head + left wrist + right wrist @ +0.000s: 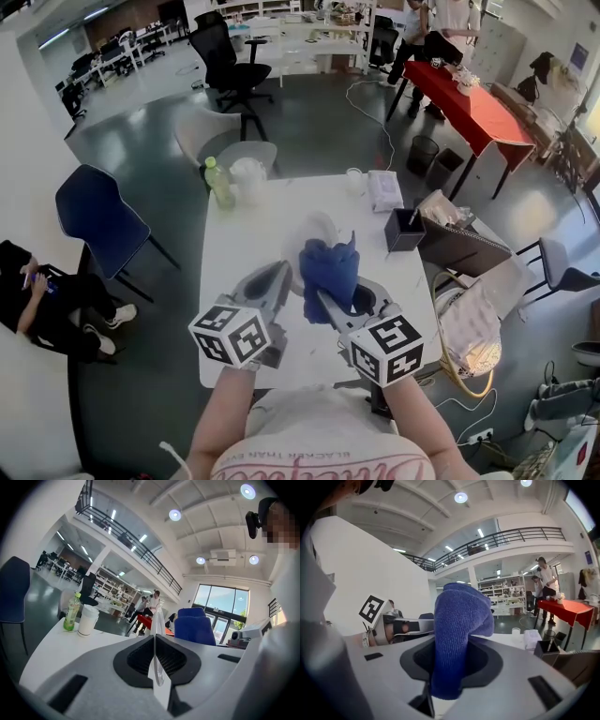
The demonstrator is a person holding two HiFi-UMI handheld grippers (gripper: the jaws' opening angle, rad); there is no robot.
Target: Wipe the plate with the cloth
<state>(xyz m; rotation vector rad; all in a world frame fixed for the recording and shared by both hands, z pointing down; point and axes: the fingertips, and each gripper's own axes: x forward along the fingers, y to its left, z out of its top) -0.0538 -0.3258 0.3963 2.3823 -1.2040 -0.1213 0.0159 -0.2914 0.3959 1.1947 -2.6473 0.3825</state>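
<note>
The right gripper (pixel 451 665) is clenching the blue cloth (pixel 458 630), with a thick fold of it standing up out of the jaws. The left gripper (pixel 157 660) is clamping the plate (pixel 157 620) by its lower rim, its jaws nearly together on the thin edge. The plate is therefore standing upright in the air over the white table (pixel 242 253). The cloth is sitting just beside the plate's right face, about level with its lower half. No view is showing whether it is already touching.

To wipe well, the person probably needs to press the free fold flat against that face and sweep it from the middle out to the rim. The push is likely better kept light, because the plate is pinched only at one edge and could pivot or slip in the jaws. The left gripper would be bracing against each stroke. Rolling the plate would offer up the other face.

Beyond the plate and to its left, a green bottle (pixel 218 183) and a white cup (pixel 249 178) are standing well apart from it. A black box (pixel 404 231) is sitting off to the plate's right, clear of the wiping.
</note>
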